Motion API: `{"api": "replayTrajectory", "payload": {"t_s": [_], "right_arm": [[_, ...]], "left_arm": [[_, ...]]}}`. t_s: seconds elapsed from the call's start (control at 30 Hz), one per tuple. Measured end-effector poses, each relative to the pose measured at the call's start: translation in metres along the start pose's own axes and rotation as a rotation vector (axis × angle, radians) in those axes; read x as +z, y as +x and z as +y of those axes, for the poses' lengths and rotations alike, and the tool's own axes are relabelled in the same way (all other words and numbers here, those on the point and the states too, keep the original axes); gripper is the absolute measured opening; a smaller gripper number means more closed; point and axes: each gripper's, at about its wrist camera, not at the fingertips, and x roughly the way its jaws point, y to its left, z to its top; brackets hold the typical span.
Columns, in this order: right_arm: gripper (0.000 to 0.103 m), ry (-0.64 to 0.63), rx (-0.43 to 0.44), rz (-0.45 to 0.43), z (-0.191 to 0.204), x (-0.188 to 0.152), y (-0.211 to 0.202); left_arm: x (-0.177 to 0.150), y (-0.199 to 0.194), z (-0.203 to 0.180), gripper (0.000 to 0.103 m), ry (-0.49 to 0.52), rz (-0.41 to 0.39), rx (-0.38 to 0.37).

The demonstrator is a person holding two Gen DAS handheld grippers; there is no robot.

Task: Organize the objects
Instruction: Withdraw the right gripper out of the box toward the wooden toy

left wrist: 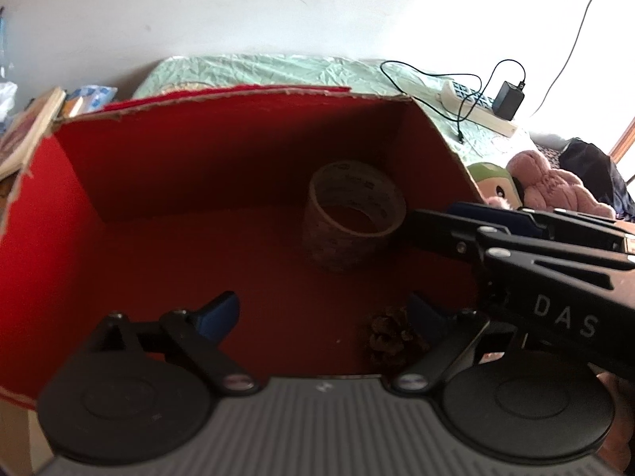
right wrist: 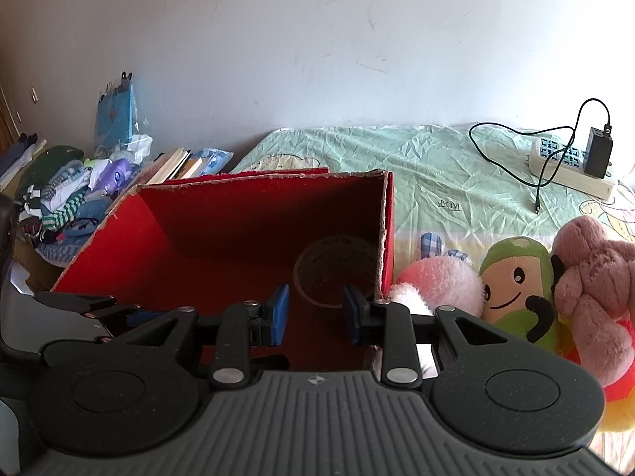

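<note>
Left wrist view: red cardboard box (left wrist: 99, 166), partly filled.
Beige tape roll (left wrist: 353, 214) and brown pinecone (left wrist: 391, 335) are stowed; plush toys (right wrist: 516, 289) are left outside; both grippers (left wrist: 321, 313) (right wrist: 315, 315) are held agape, empty.

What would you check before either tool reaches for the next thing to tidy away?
1. Left tool open, holding nothing: ok.
2. Right tool open, holding nothing: ok.
3. Red box has free floor space: ok.
4. Tape roll and pine cone already inside the box: ok.
5. Soft toys outside, beside the box's right wall: not ok.
6. Tools clear of each other: cannot tell; the right one crosses close in the left view.
</note>
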Motion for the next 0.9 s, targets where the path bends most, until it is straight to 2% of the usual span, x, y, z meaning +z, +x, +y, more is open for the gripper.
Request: {"api": "replayTrajectory", "payload": {"t_s": [0.27,0.67,0.8,0.9], "right_arm": [[0.036,0.045,-0.001,-0.026,-0.002,-0.004,-0.005],[0.04,0.13,-0.003,-0.058,-0.001,-0.012,-0.029],[0.041,0.161,-0.017,-0.077,0.003,-0.016,-0.042],[0.042,0.164,-0.026,-0.092,0.007,-0.021,-0.053]], "left_arm": [[-0.003,-0.011,0.005,0.093,-0.029,-0.008,0.023],[-0.008,-0.044,-0.004,0.094,0.004,-0.052,0.085],[-0.012,-0.061,-0.008,0.094,0.026,-0.066,0.134],[-0.016,-0.07,-0.01,0.095,0.04,-0.049,0.147]]}}
